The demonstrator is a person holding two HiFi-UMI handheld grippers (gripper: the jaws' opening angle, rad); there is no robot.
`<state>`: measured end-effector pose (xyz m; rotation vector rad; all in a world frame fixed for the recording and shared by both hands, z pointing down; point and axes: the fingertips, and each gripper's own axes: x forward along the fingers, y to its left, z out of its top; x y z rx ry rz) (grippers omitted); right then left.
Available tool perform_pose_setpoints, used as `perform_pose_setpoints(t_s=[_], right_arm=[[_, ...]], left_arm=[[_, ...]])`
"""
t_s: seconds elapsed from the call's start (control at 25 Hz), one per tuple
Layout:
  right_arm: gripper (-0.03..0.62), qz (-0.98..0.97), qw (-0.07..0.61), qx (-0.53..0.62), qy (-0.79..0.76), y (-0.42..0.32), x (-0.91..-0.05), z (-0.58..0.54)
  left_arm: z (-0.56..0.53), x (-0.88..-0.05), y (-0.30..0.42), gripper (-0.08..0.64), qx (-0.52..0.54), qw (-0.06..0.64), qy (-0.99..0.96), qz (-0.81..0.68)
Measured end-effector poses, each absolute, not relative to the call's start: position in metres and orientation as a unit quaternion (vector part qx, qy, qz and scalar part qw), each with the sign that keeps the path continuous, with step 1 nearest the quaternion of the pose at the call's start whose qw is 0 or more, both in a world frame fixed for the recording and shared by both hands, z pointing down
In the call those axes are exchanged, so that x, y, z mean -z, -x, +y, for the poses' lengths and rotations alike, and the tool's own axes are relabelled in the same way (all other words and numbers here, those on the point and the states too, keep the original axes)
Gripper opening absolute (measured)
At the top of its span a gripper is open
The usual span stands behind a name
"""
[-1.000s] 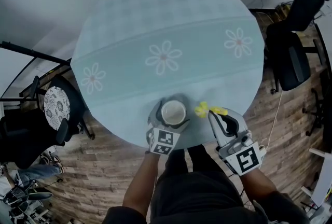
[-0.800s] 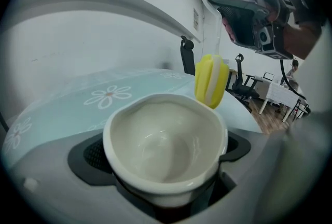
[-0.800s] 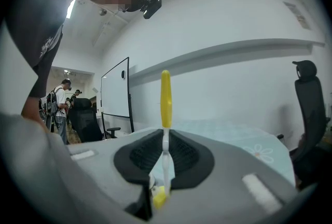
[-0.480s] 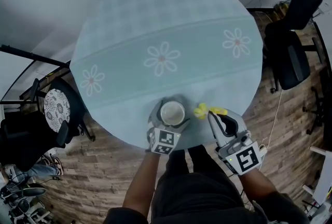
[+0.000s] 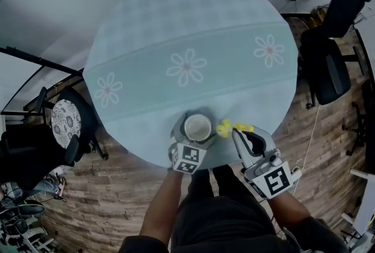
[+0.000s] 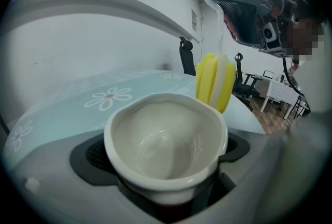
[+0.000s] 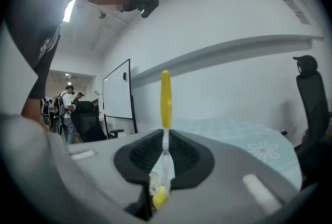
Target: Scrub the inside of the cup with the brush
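1. Working at the near edge of the round counter [image 5: 187, 23], which is wearing a pale cloth with daisies. Keeping both tools close to the body, well apart from the chairs [image 5: 328, 70] on the wooden floor.
2. Clamping the left gripper [image 5: 197, 132] round the cup [image 6: 166, 140], with the jaws pressing its lower wall from both sides. Holding the cup upright with its mouth facing up and nothing showing inside. Not showing whether the base is resting on the cloth or hanging just above it.
3. Pinching the right gripper [image 7: 166, 158] almost fully together on the thin white neck of the brush [image 7: 165, 96]. Leaving the yellow handle end sticking out beyond the jaws.
4. Bringing the brush head [image 6: 214, 79] in toward the cup over the last second. Sitting then with a clear strip of cloth between head and rim, and now hovering just beside the rim's right side. Staying outside the cup and partly above the lip, with contact too close to call.
5. Reading that shift as the approach closing, with the scrubbing itself not yet beginning. Probably needing next to lift the head over the lip and lower it into the bowl. Needing also to keep the left grip firm, so the cup is not tipping when the bristles start pushing on the inner wall.
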<state>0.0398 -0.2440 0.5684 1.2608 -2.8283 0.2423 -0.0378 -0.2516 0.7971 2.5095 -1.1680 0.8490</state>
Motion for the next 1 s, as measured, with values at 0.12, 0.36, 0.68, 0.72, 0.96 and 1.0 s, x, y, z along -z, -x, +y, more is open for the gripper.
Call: perform_pose_setpoints(t_s=[0.12,0.36,0.68,0.72,0.96,1.0], right_arm=[[0.037,-0.909,0.029,-0.078,-0.409,-0.041,-0.570,-0.242],[0.037,-0.906,0.021,-0.069,-0.417,-0.044,-0.558,-0.241],[0.037,-0.906,-0.032,-0.017,-0.422,-0.044,-0.477,-0.239],[0.037,-0.906,-0.038,-0.005,-0.421,-0.044,-0.463,-0.236],[0.037,-0.916,-0.063,0.085,-0.386,-0.032,-0.369,-0.201],[0.037,-0.917,-0.072,0.093,-0.381,-0.029,-0.354,-0.195]], left_arm=[[-0.252,-0.793,0.041,0.572,-0.284,0.114,-0.860,-0.409],[-0.250,-0.757,0.045,0.571,-0.267,0.064,-0.859,-0.433],[-0.256,-0.648,0.067,0.572,-0.233,-0.020,-0.847,-0.478],[-0.257,-0.633,0.071,0.572,-0.229,-0.029,-0.844,-0.484],[-0.249,-0.554,0.082,0.571,-0.221,-0.070,-0.832,-0.505],[-0.248,-0.543,0.084,0.572,-0.220,-0.076,-0.830,-0.508]])
